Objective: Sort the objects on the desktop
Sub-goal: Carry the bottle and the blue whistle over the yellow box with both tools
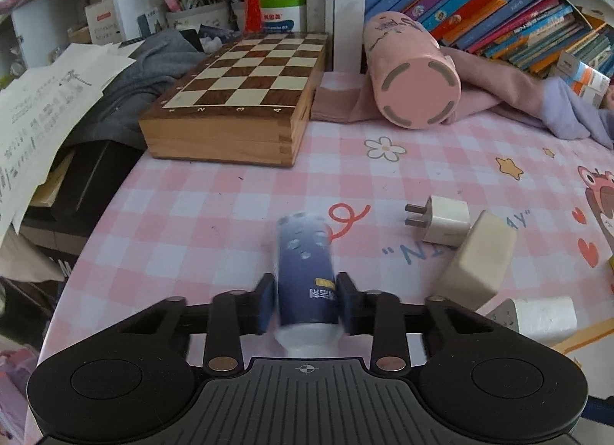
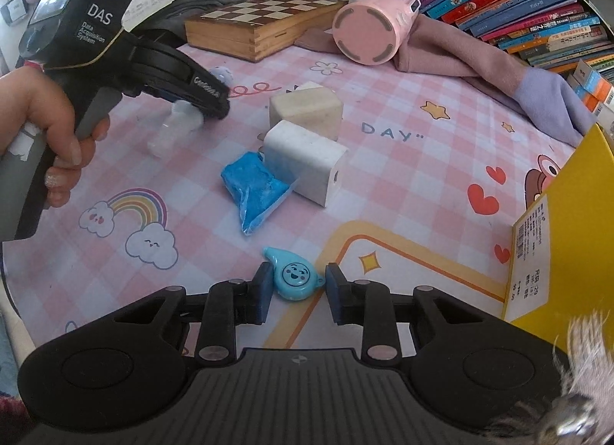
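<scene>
Your left gripper (image 1: pixel 306 301) clamps the lying blue bottle (image 1: pixel 305 276), your right gripper (image 2: pixel 294 287) the teardrop charm (image 2: pixel 293 277); lifting fast risks either rounded piece slipping.

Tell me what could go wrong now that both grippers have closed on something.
The left gripper clamps the blue bottle near its white cap end, so it may pivot or slip when lifted. The right gripper pinches the rounded blue whistle, which could squirt out towards the yellow box.
</scene>
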The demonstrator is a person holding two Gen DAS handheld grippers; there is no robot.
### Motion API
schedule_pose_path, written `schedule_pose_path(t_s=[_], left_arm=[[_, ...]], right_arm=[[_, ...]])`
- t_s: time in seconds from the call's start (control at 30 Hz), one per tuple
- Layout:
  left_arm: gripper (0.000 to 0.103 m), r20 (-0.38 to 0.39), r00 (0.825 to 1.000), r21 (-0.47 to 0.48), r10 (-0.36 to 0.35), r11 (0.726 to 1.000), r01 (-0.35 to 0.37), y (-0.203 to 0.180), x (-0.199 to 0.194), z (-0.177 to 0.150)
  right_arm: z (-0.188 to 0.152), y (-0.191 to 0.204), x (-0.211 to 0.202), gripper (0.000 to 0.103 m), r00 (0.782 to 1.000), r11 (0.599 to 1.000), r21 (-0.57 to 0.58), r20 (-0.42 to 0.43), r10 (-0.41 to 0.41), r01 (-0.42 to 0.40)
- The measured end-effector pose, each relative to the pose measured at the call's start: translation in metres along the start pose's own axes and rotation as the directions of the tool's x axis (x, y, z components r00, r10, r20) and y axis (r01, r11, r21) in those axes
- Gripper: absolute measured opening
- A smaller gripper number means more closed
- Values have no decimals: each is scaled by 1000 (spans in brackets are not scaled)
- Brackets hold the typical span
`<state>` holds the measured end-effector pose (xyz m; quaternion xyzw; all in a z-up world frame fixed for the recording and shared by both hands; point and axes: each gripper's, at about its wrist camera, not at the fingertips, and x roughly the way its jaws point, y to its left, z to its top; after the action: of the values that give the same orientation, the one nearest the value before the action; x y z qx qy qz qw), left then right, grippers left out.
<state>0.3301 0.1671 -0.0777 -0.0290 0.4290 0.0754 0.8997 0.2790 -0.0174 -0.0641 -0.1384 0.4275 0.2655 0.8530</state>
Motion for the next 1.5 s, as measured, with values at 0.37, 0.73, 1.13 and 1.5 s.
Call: schedule_pose_path(t_s=[0.37,0.73,1.13,1.5], left_arm=[[30,44,994,-72,-95,993,98,11,-65,-19],[31,103,976,-160,-190,966,204,14,-131,-46],[31,157,941,-212,-299,921,328,18,-197,-81],[31,204,922,-219,-328,903,370,26,-249,-114]], right_arm=[[2,-6,-28,27,998,999,26,64,-23,21],[-12,5,-68,27,992,999,28,123,-19,16],[-31,26,-126,27,985,999,53,174,-4,-5],[-59,55,-168,27,977,999,40,215,-2,-7]])
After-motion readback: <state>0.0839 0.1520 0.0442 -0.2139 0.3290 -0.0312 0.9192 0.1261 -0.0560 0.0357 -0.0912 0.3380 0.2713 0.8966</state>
